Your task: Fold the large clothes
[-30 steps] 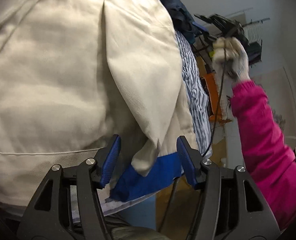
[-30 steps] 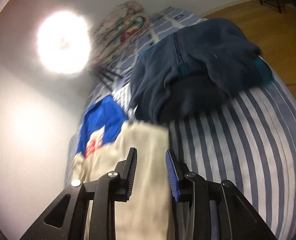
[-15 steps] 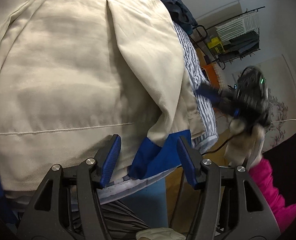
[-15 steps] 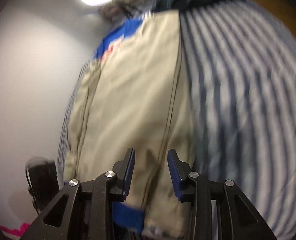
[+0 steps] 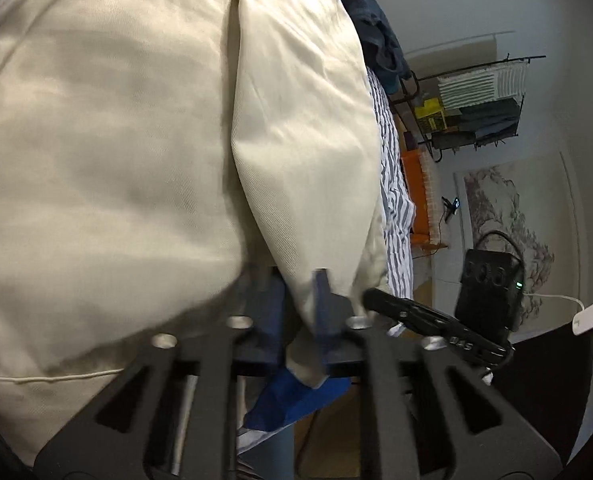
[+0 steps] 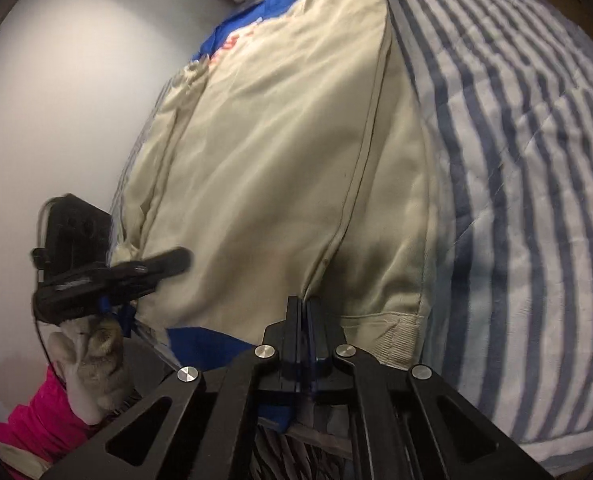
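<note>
A large beige garment [image 5: 116, 160] with a blue part [image 5: 296, 400] at its near hem lies spread on a striped bedcover [image 6: 516, 160]. My left gripper [image 5: 298, 304] is closing its jaws on a loose beige fold at the hem, and the cloth fills the gap between them. In the right wrist view the beige garment [image 6: 276, 140] runs away from me, and my right gripper [image 6: 305, 304] is shut on its near edge where a seam ends. The left gripper [image 6: 136, 272] shows there at the hem's left corner, held by a gloved hand [image 6: 92, 364].
A dark blue garment [image 5: 376, 40] lies at the far end of the bed. A metal rack [image 5: 476, 108] and an orange object [image 5: 416, 192] stand beyond the bed's right side. A pale wall [image 6: 56, 100] borders the left side. A pink sleeve [image 6: 28, 428] is at the lower left.
The left jaws have closed from wide apart onto the beige fold. The right gripper has swung down from the far bed to the near hem and shut there.
</note>
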`<act>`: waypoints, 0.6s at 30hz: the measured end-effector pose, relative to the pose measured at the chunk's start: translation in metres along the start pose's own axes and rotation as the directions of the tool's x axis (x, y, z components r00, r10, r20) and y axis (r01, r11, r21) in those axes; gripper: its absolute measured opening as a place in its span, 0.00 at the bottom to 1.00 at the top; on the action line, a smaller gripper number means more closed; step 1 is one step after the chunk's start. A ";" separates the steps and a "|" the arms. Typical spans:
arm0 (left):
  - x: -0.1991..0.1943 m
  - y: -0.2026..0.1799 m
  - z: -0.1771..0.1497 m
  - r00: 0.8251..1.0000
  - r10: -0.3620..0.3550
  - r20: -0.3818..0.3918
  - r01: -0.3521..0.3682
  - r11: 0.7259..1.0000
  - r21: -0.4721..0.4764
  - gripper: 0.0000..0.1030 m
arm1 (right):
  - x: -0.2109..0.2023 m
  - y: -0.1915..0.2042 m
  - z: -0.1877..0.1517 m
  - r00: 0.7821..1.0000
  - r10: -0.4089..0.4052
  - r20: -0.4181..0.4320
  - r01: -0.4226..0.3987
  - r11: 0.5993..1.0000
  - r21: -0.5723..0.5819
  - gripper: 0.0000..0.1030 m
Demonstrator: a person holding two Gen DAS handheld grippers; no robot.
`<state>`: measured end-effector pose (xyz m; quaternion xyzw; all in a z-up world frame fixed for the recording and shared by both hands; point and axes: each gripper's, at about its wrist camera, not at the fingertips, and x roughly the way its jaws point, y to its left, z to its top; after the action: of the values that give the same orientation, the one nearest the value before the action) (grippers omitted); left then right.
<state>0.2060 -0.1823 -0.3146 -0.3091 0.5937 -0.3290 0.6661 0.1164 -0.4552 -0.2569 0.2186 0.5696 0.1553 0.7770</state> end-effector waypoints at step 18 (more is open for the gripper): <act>0.005 -0.021 -0.025 0.999 0.041 -0.019 -0.040 0.997 0.063 0.28 | -0.033 -0.042 -0.009 0.997 -0.028 0.065 0.022 0.996 0.088 0.22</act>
<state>0.1798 -0.1993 -0.3038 -0.2726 0.5960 -0.3371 0.6759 0.0973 -0.5058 -0.2541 0.2500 0.5524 0.1131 0.7871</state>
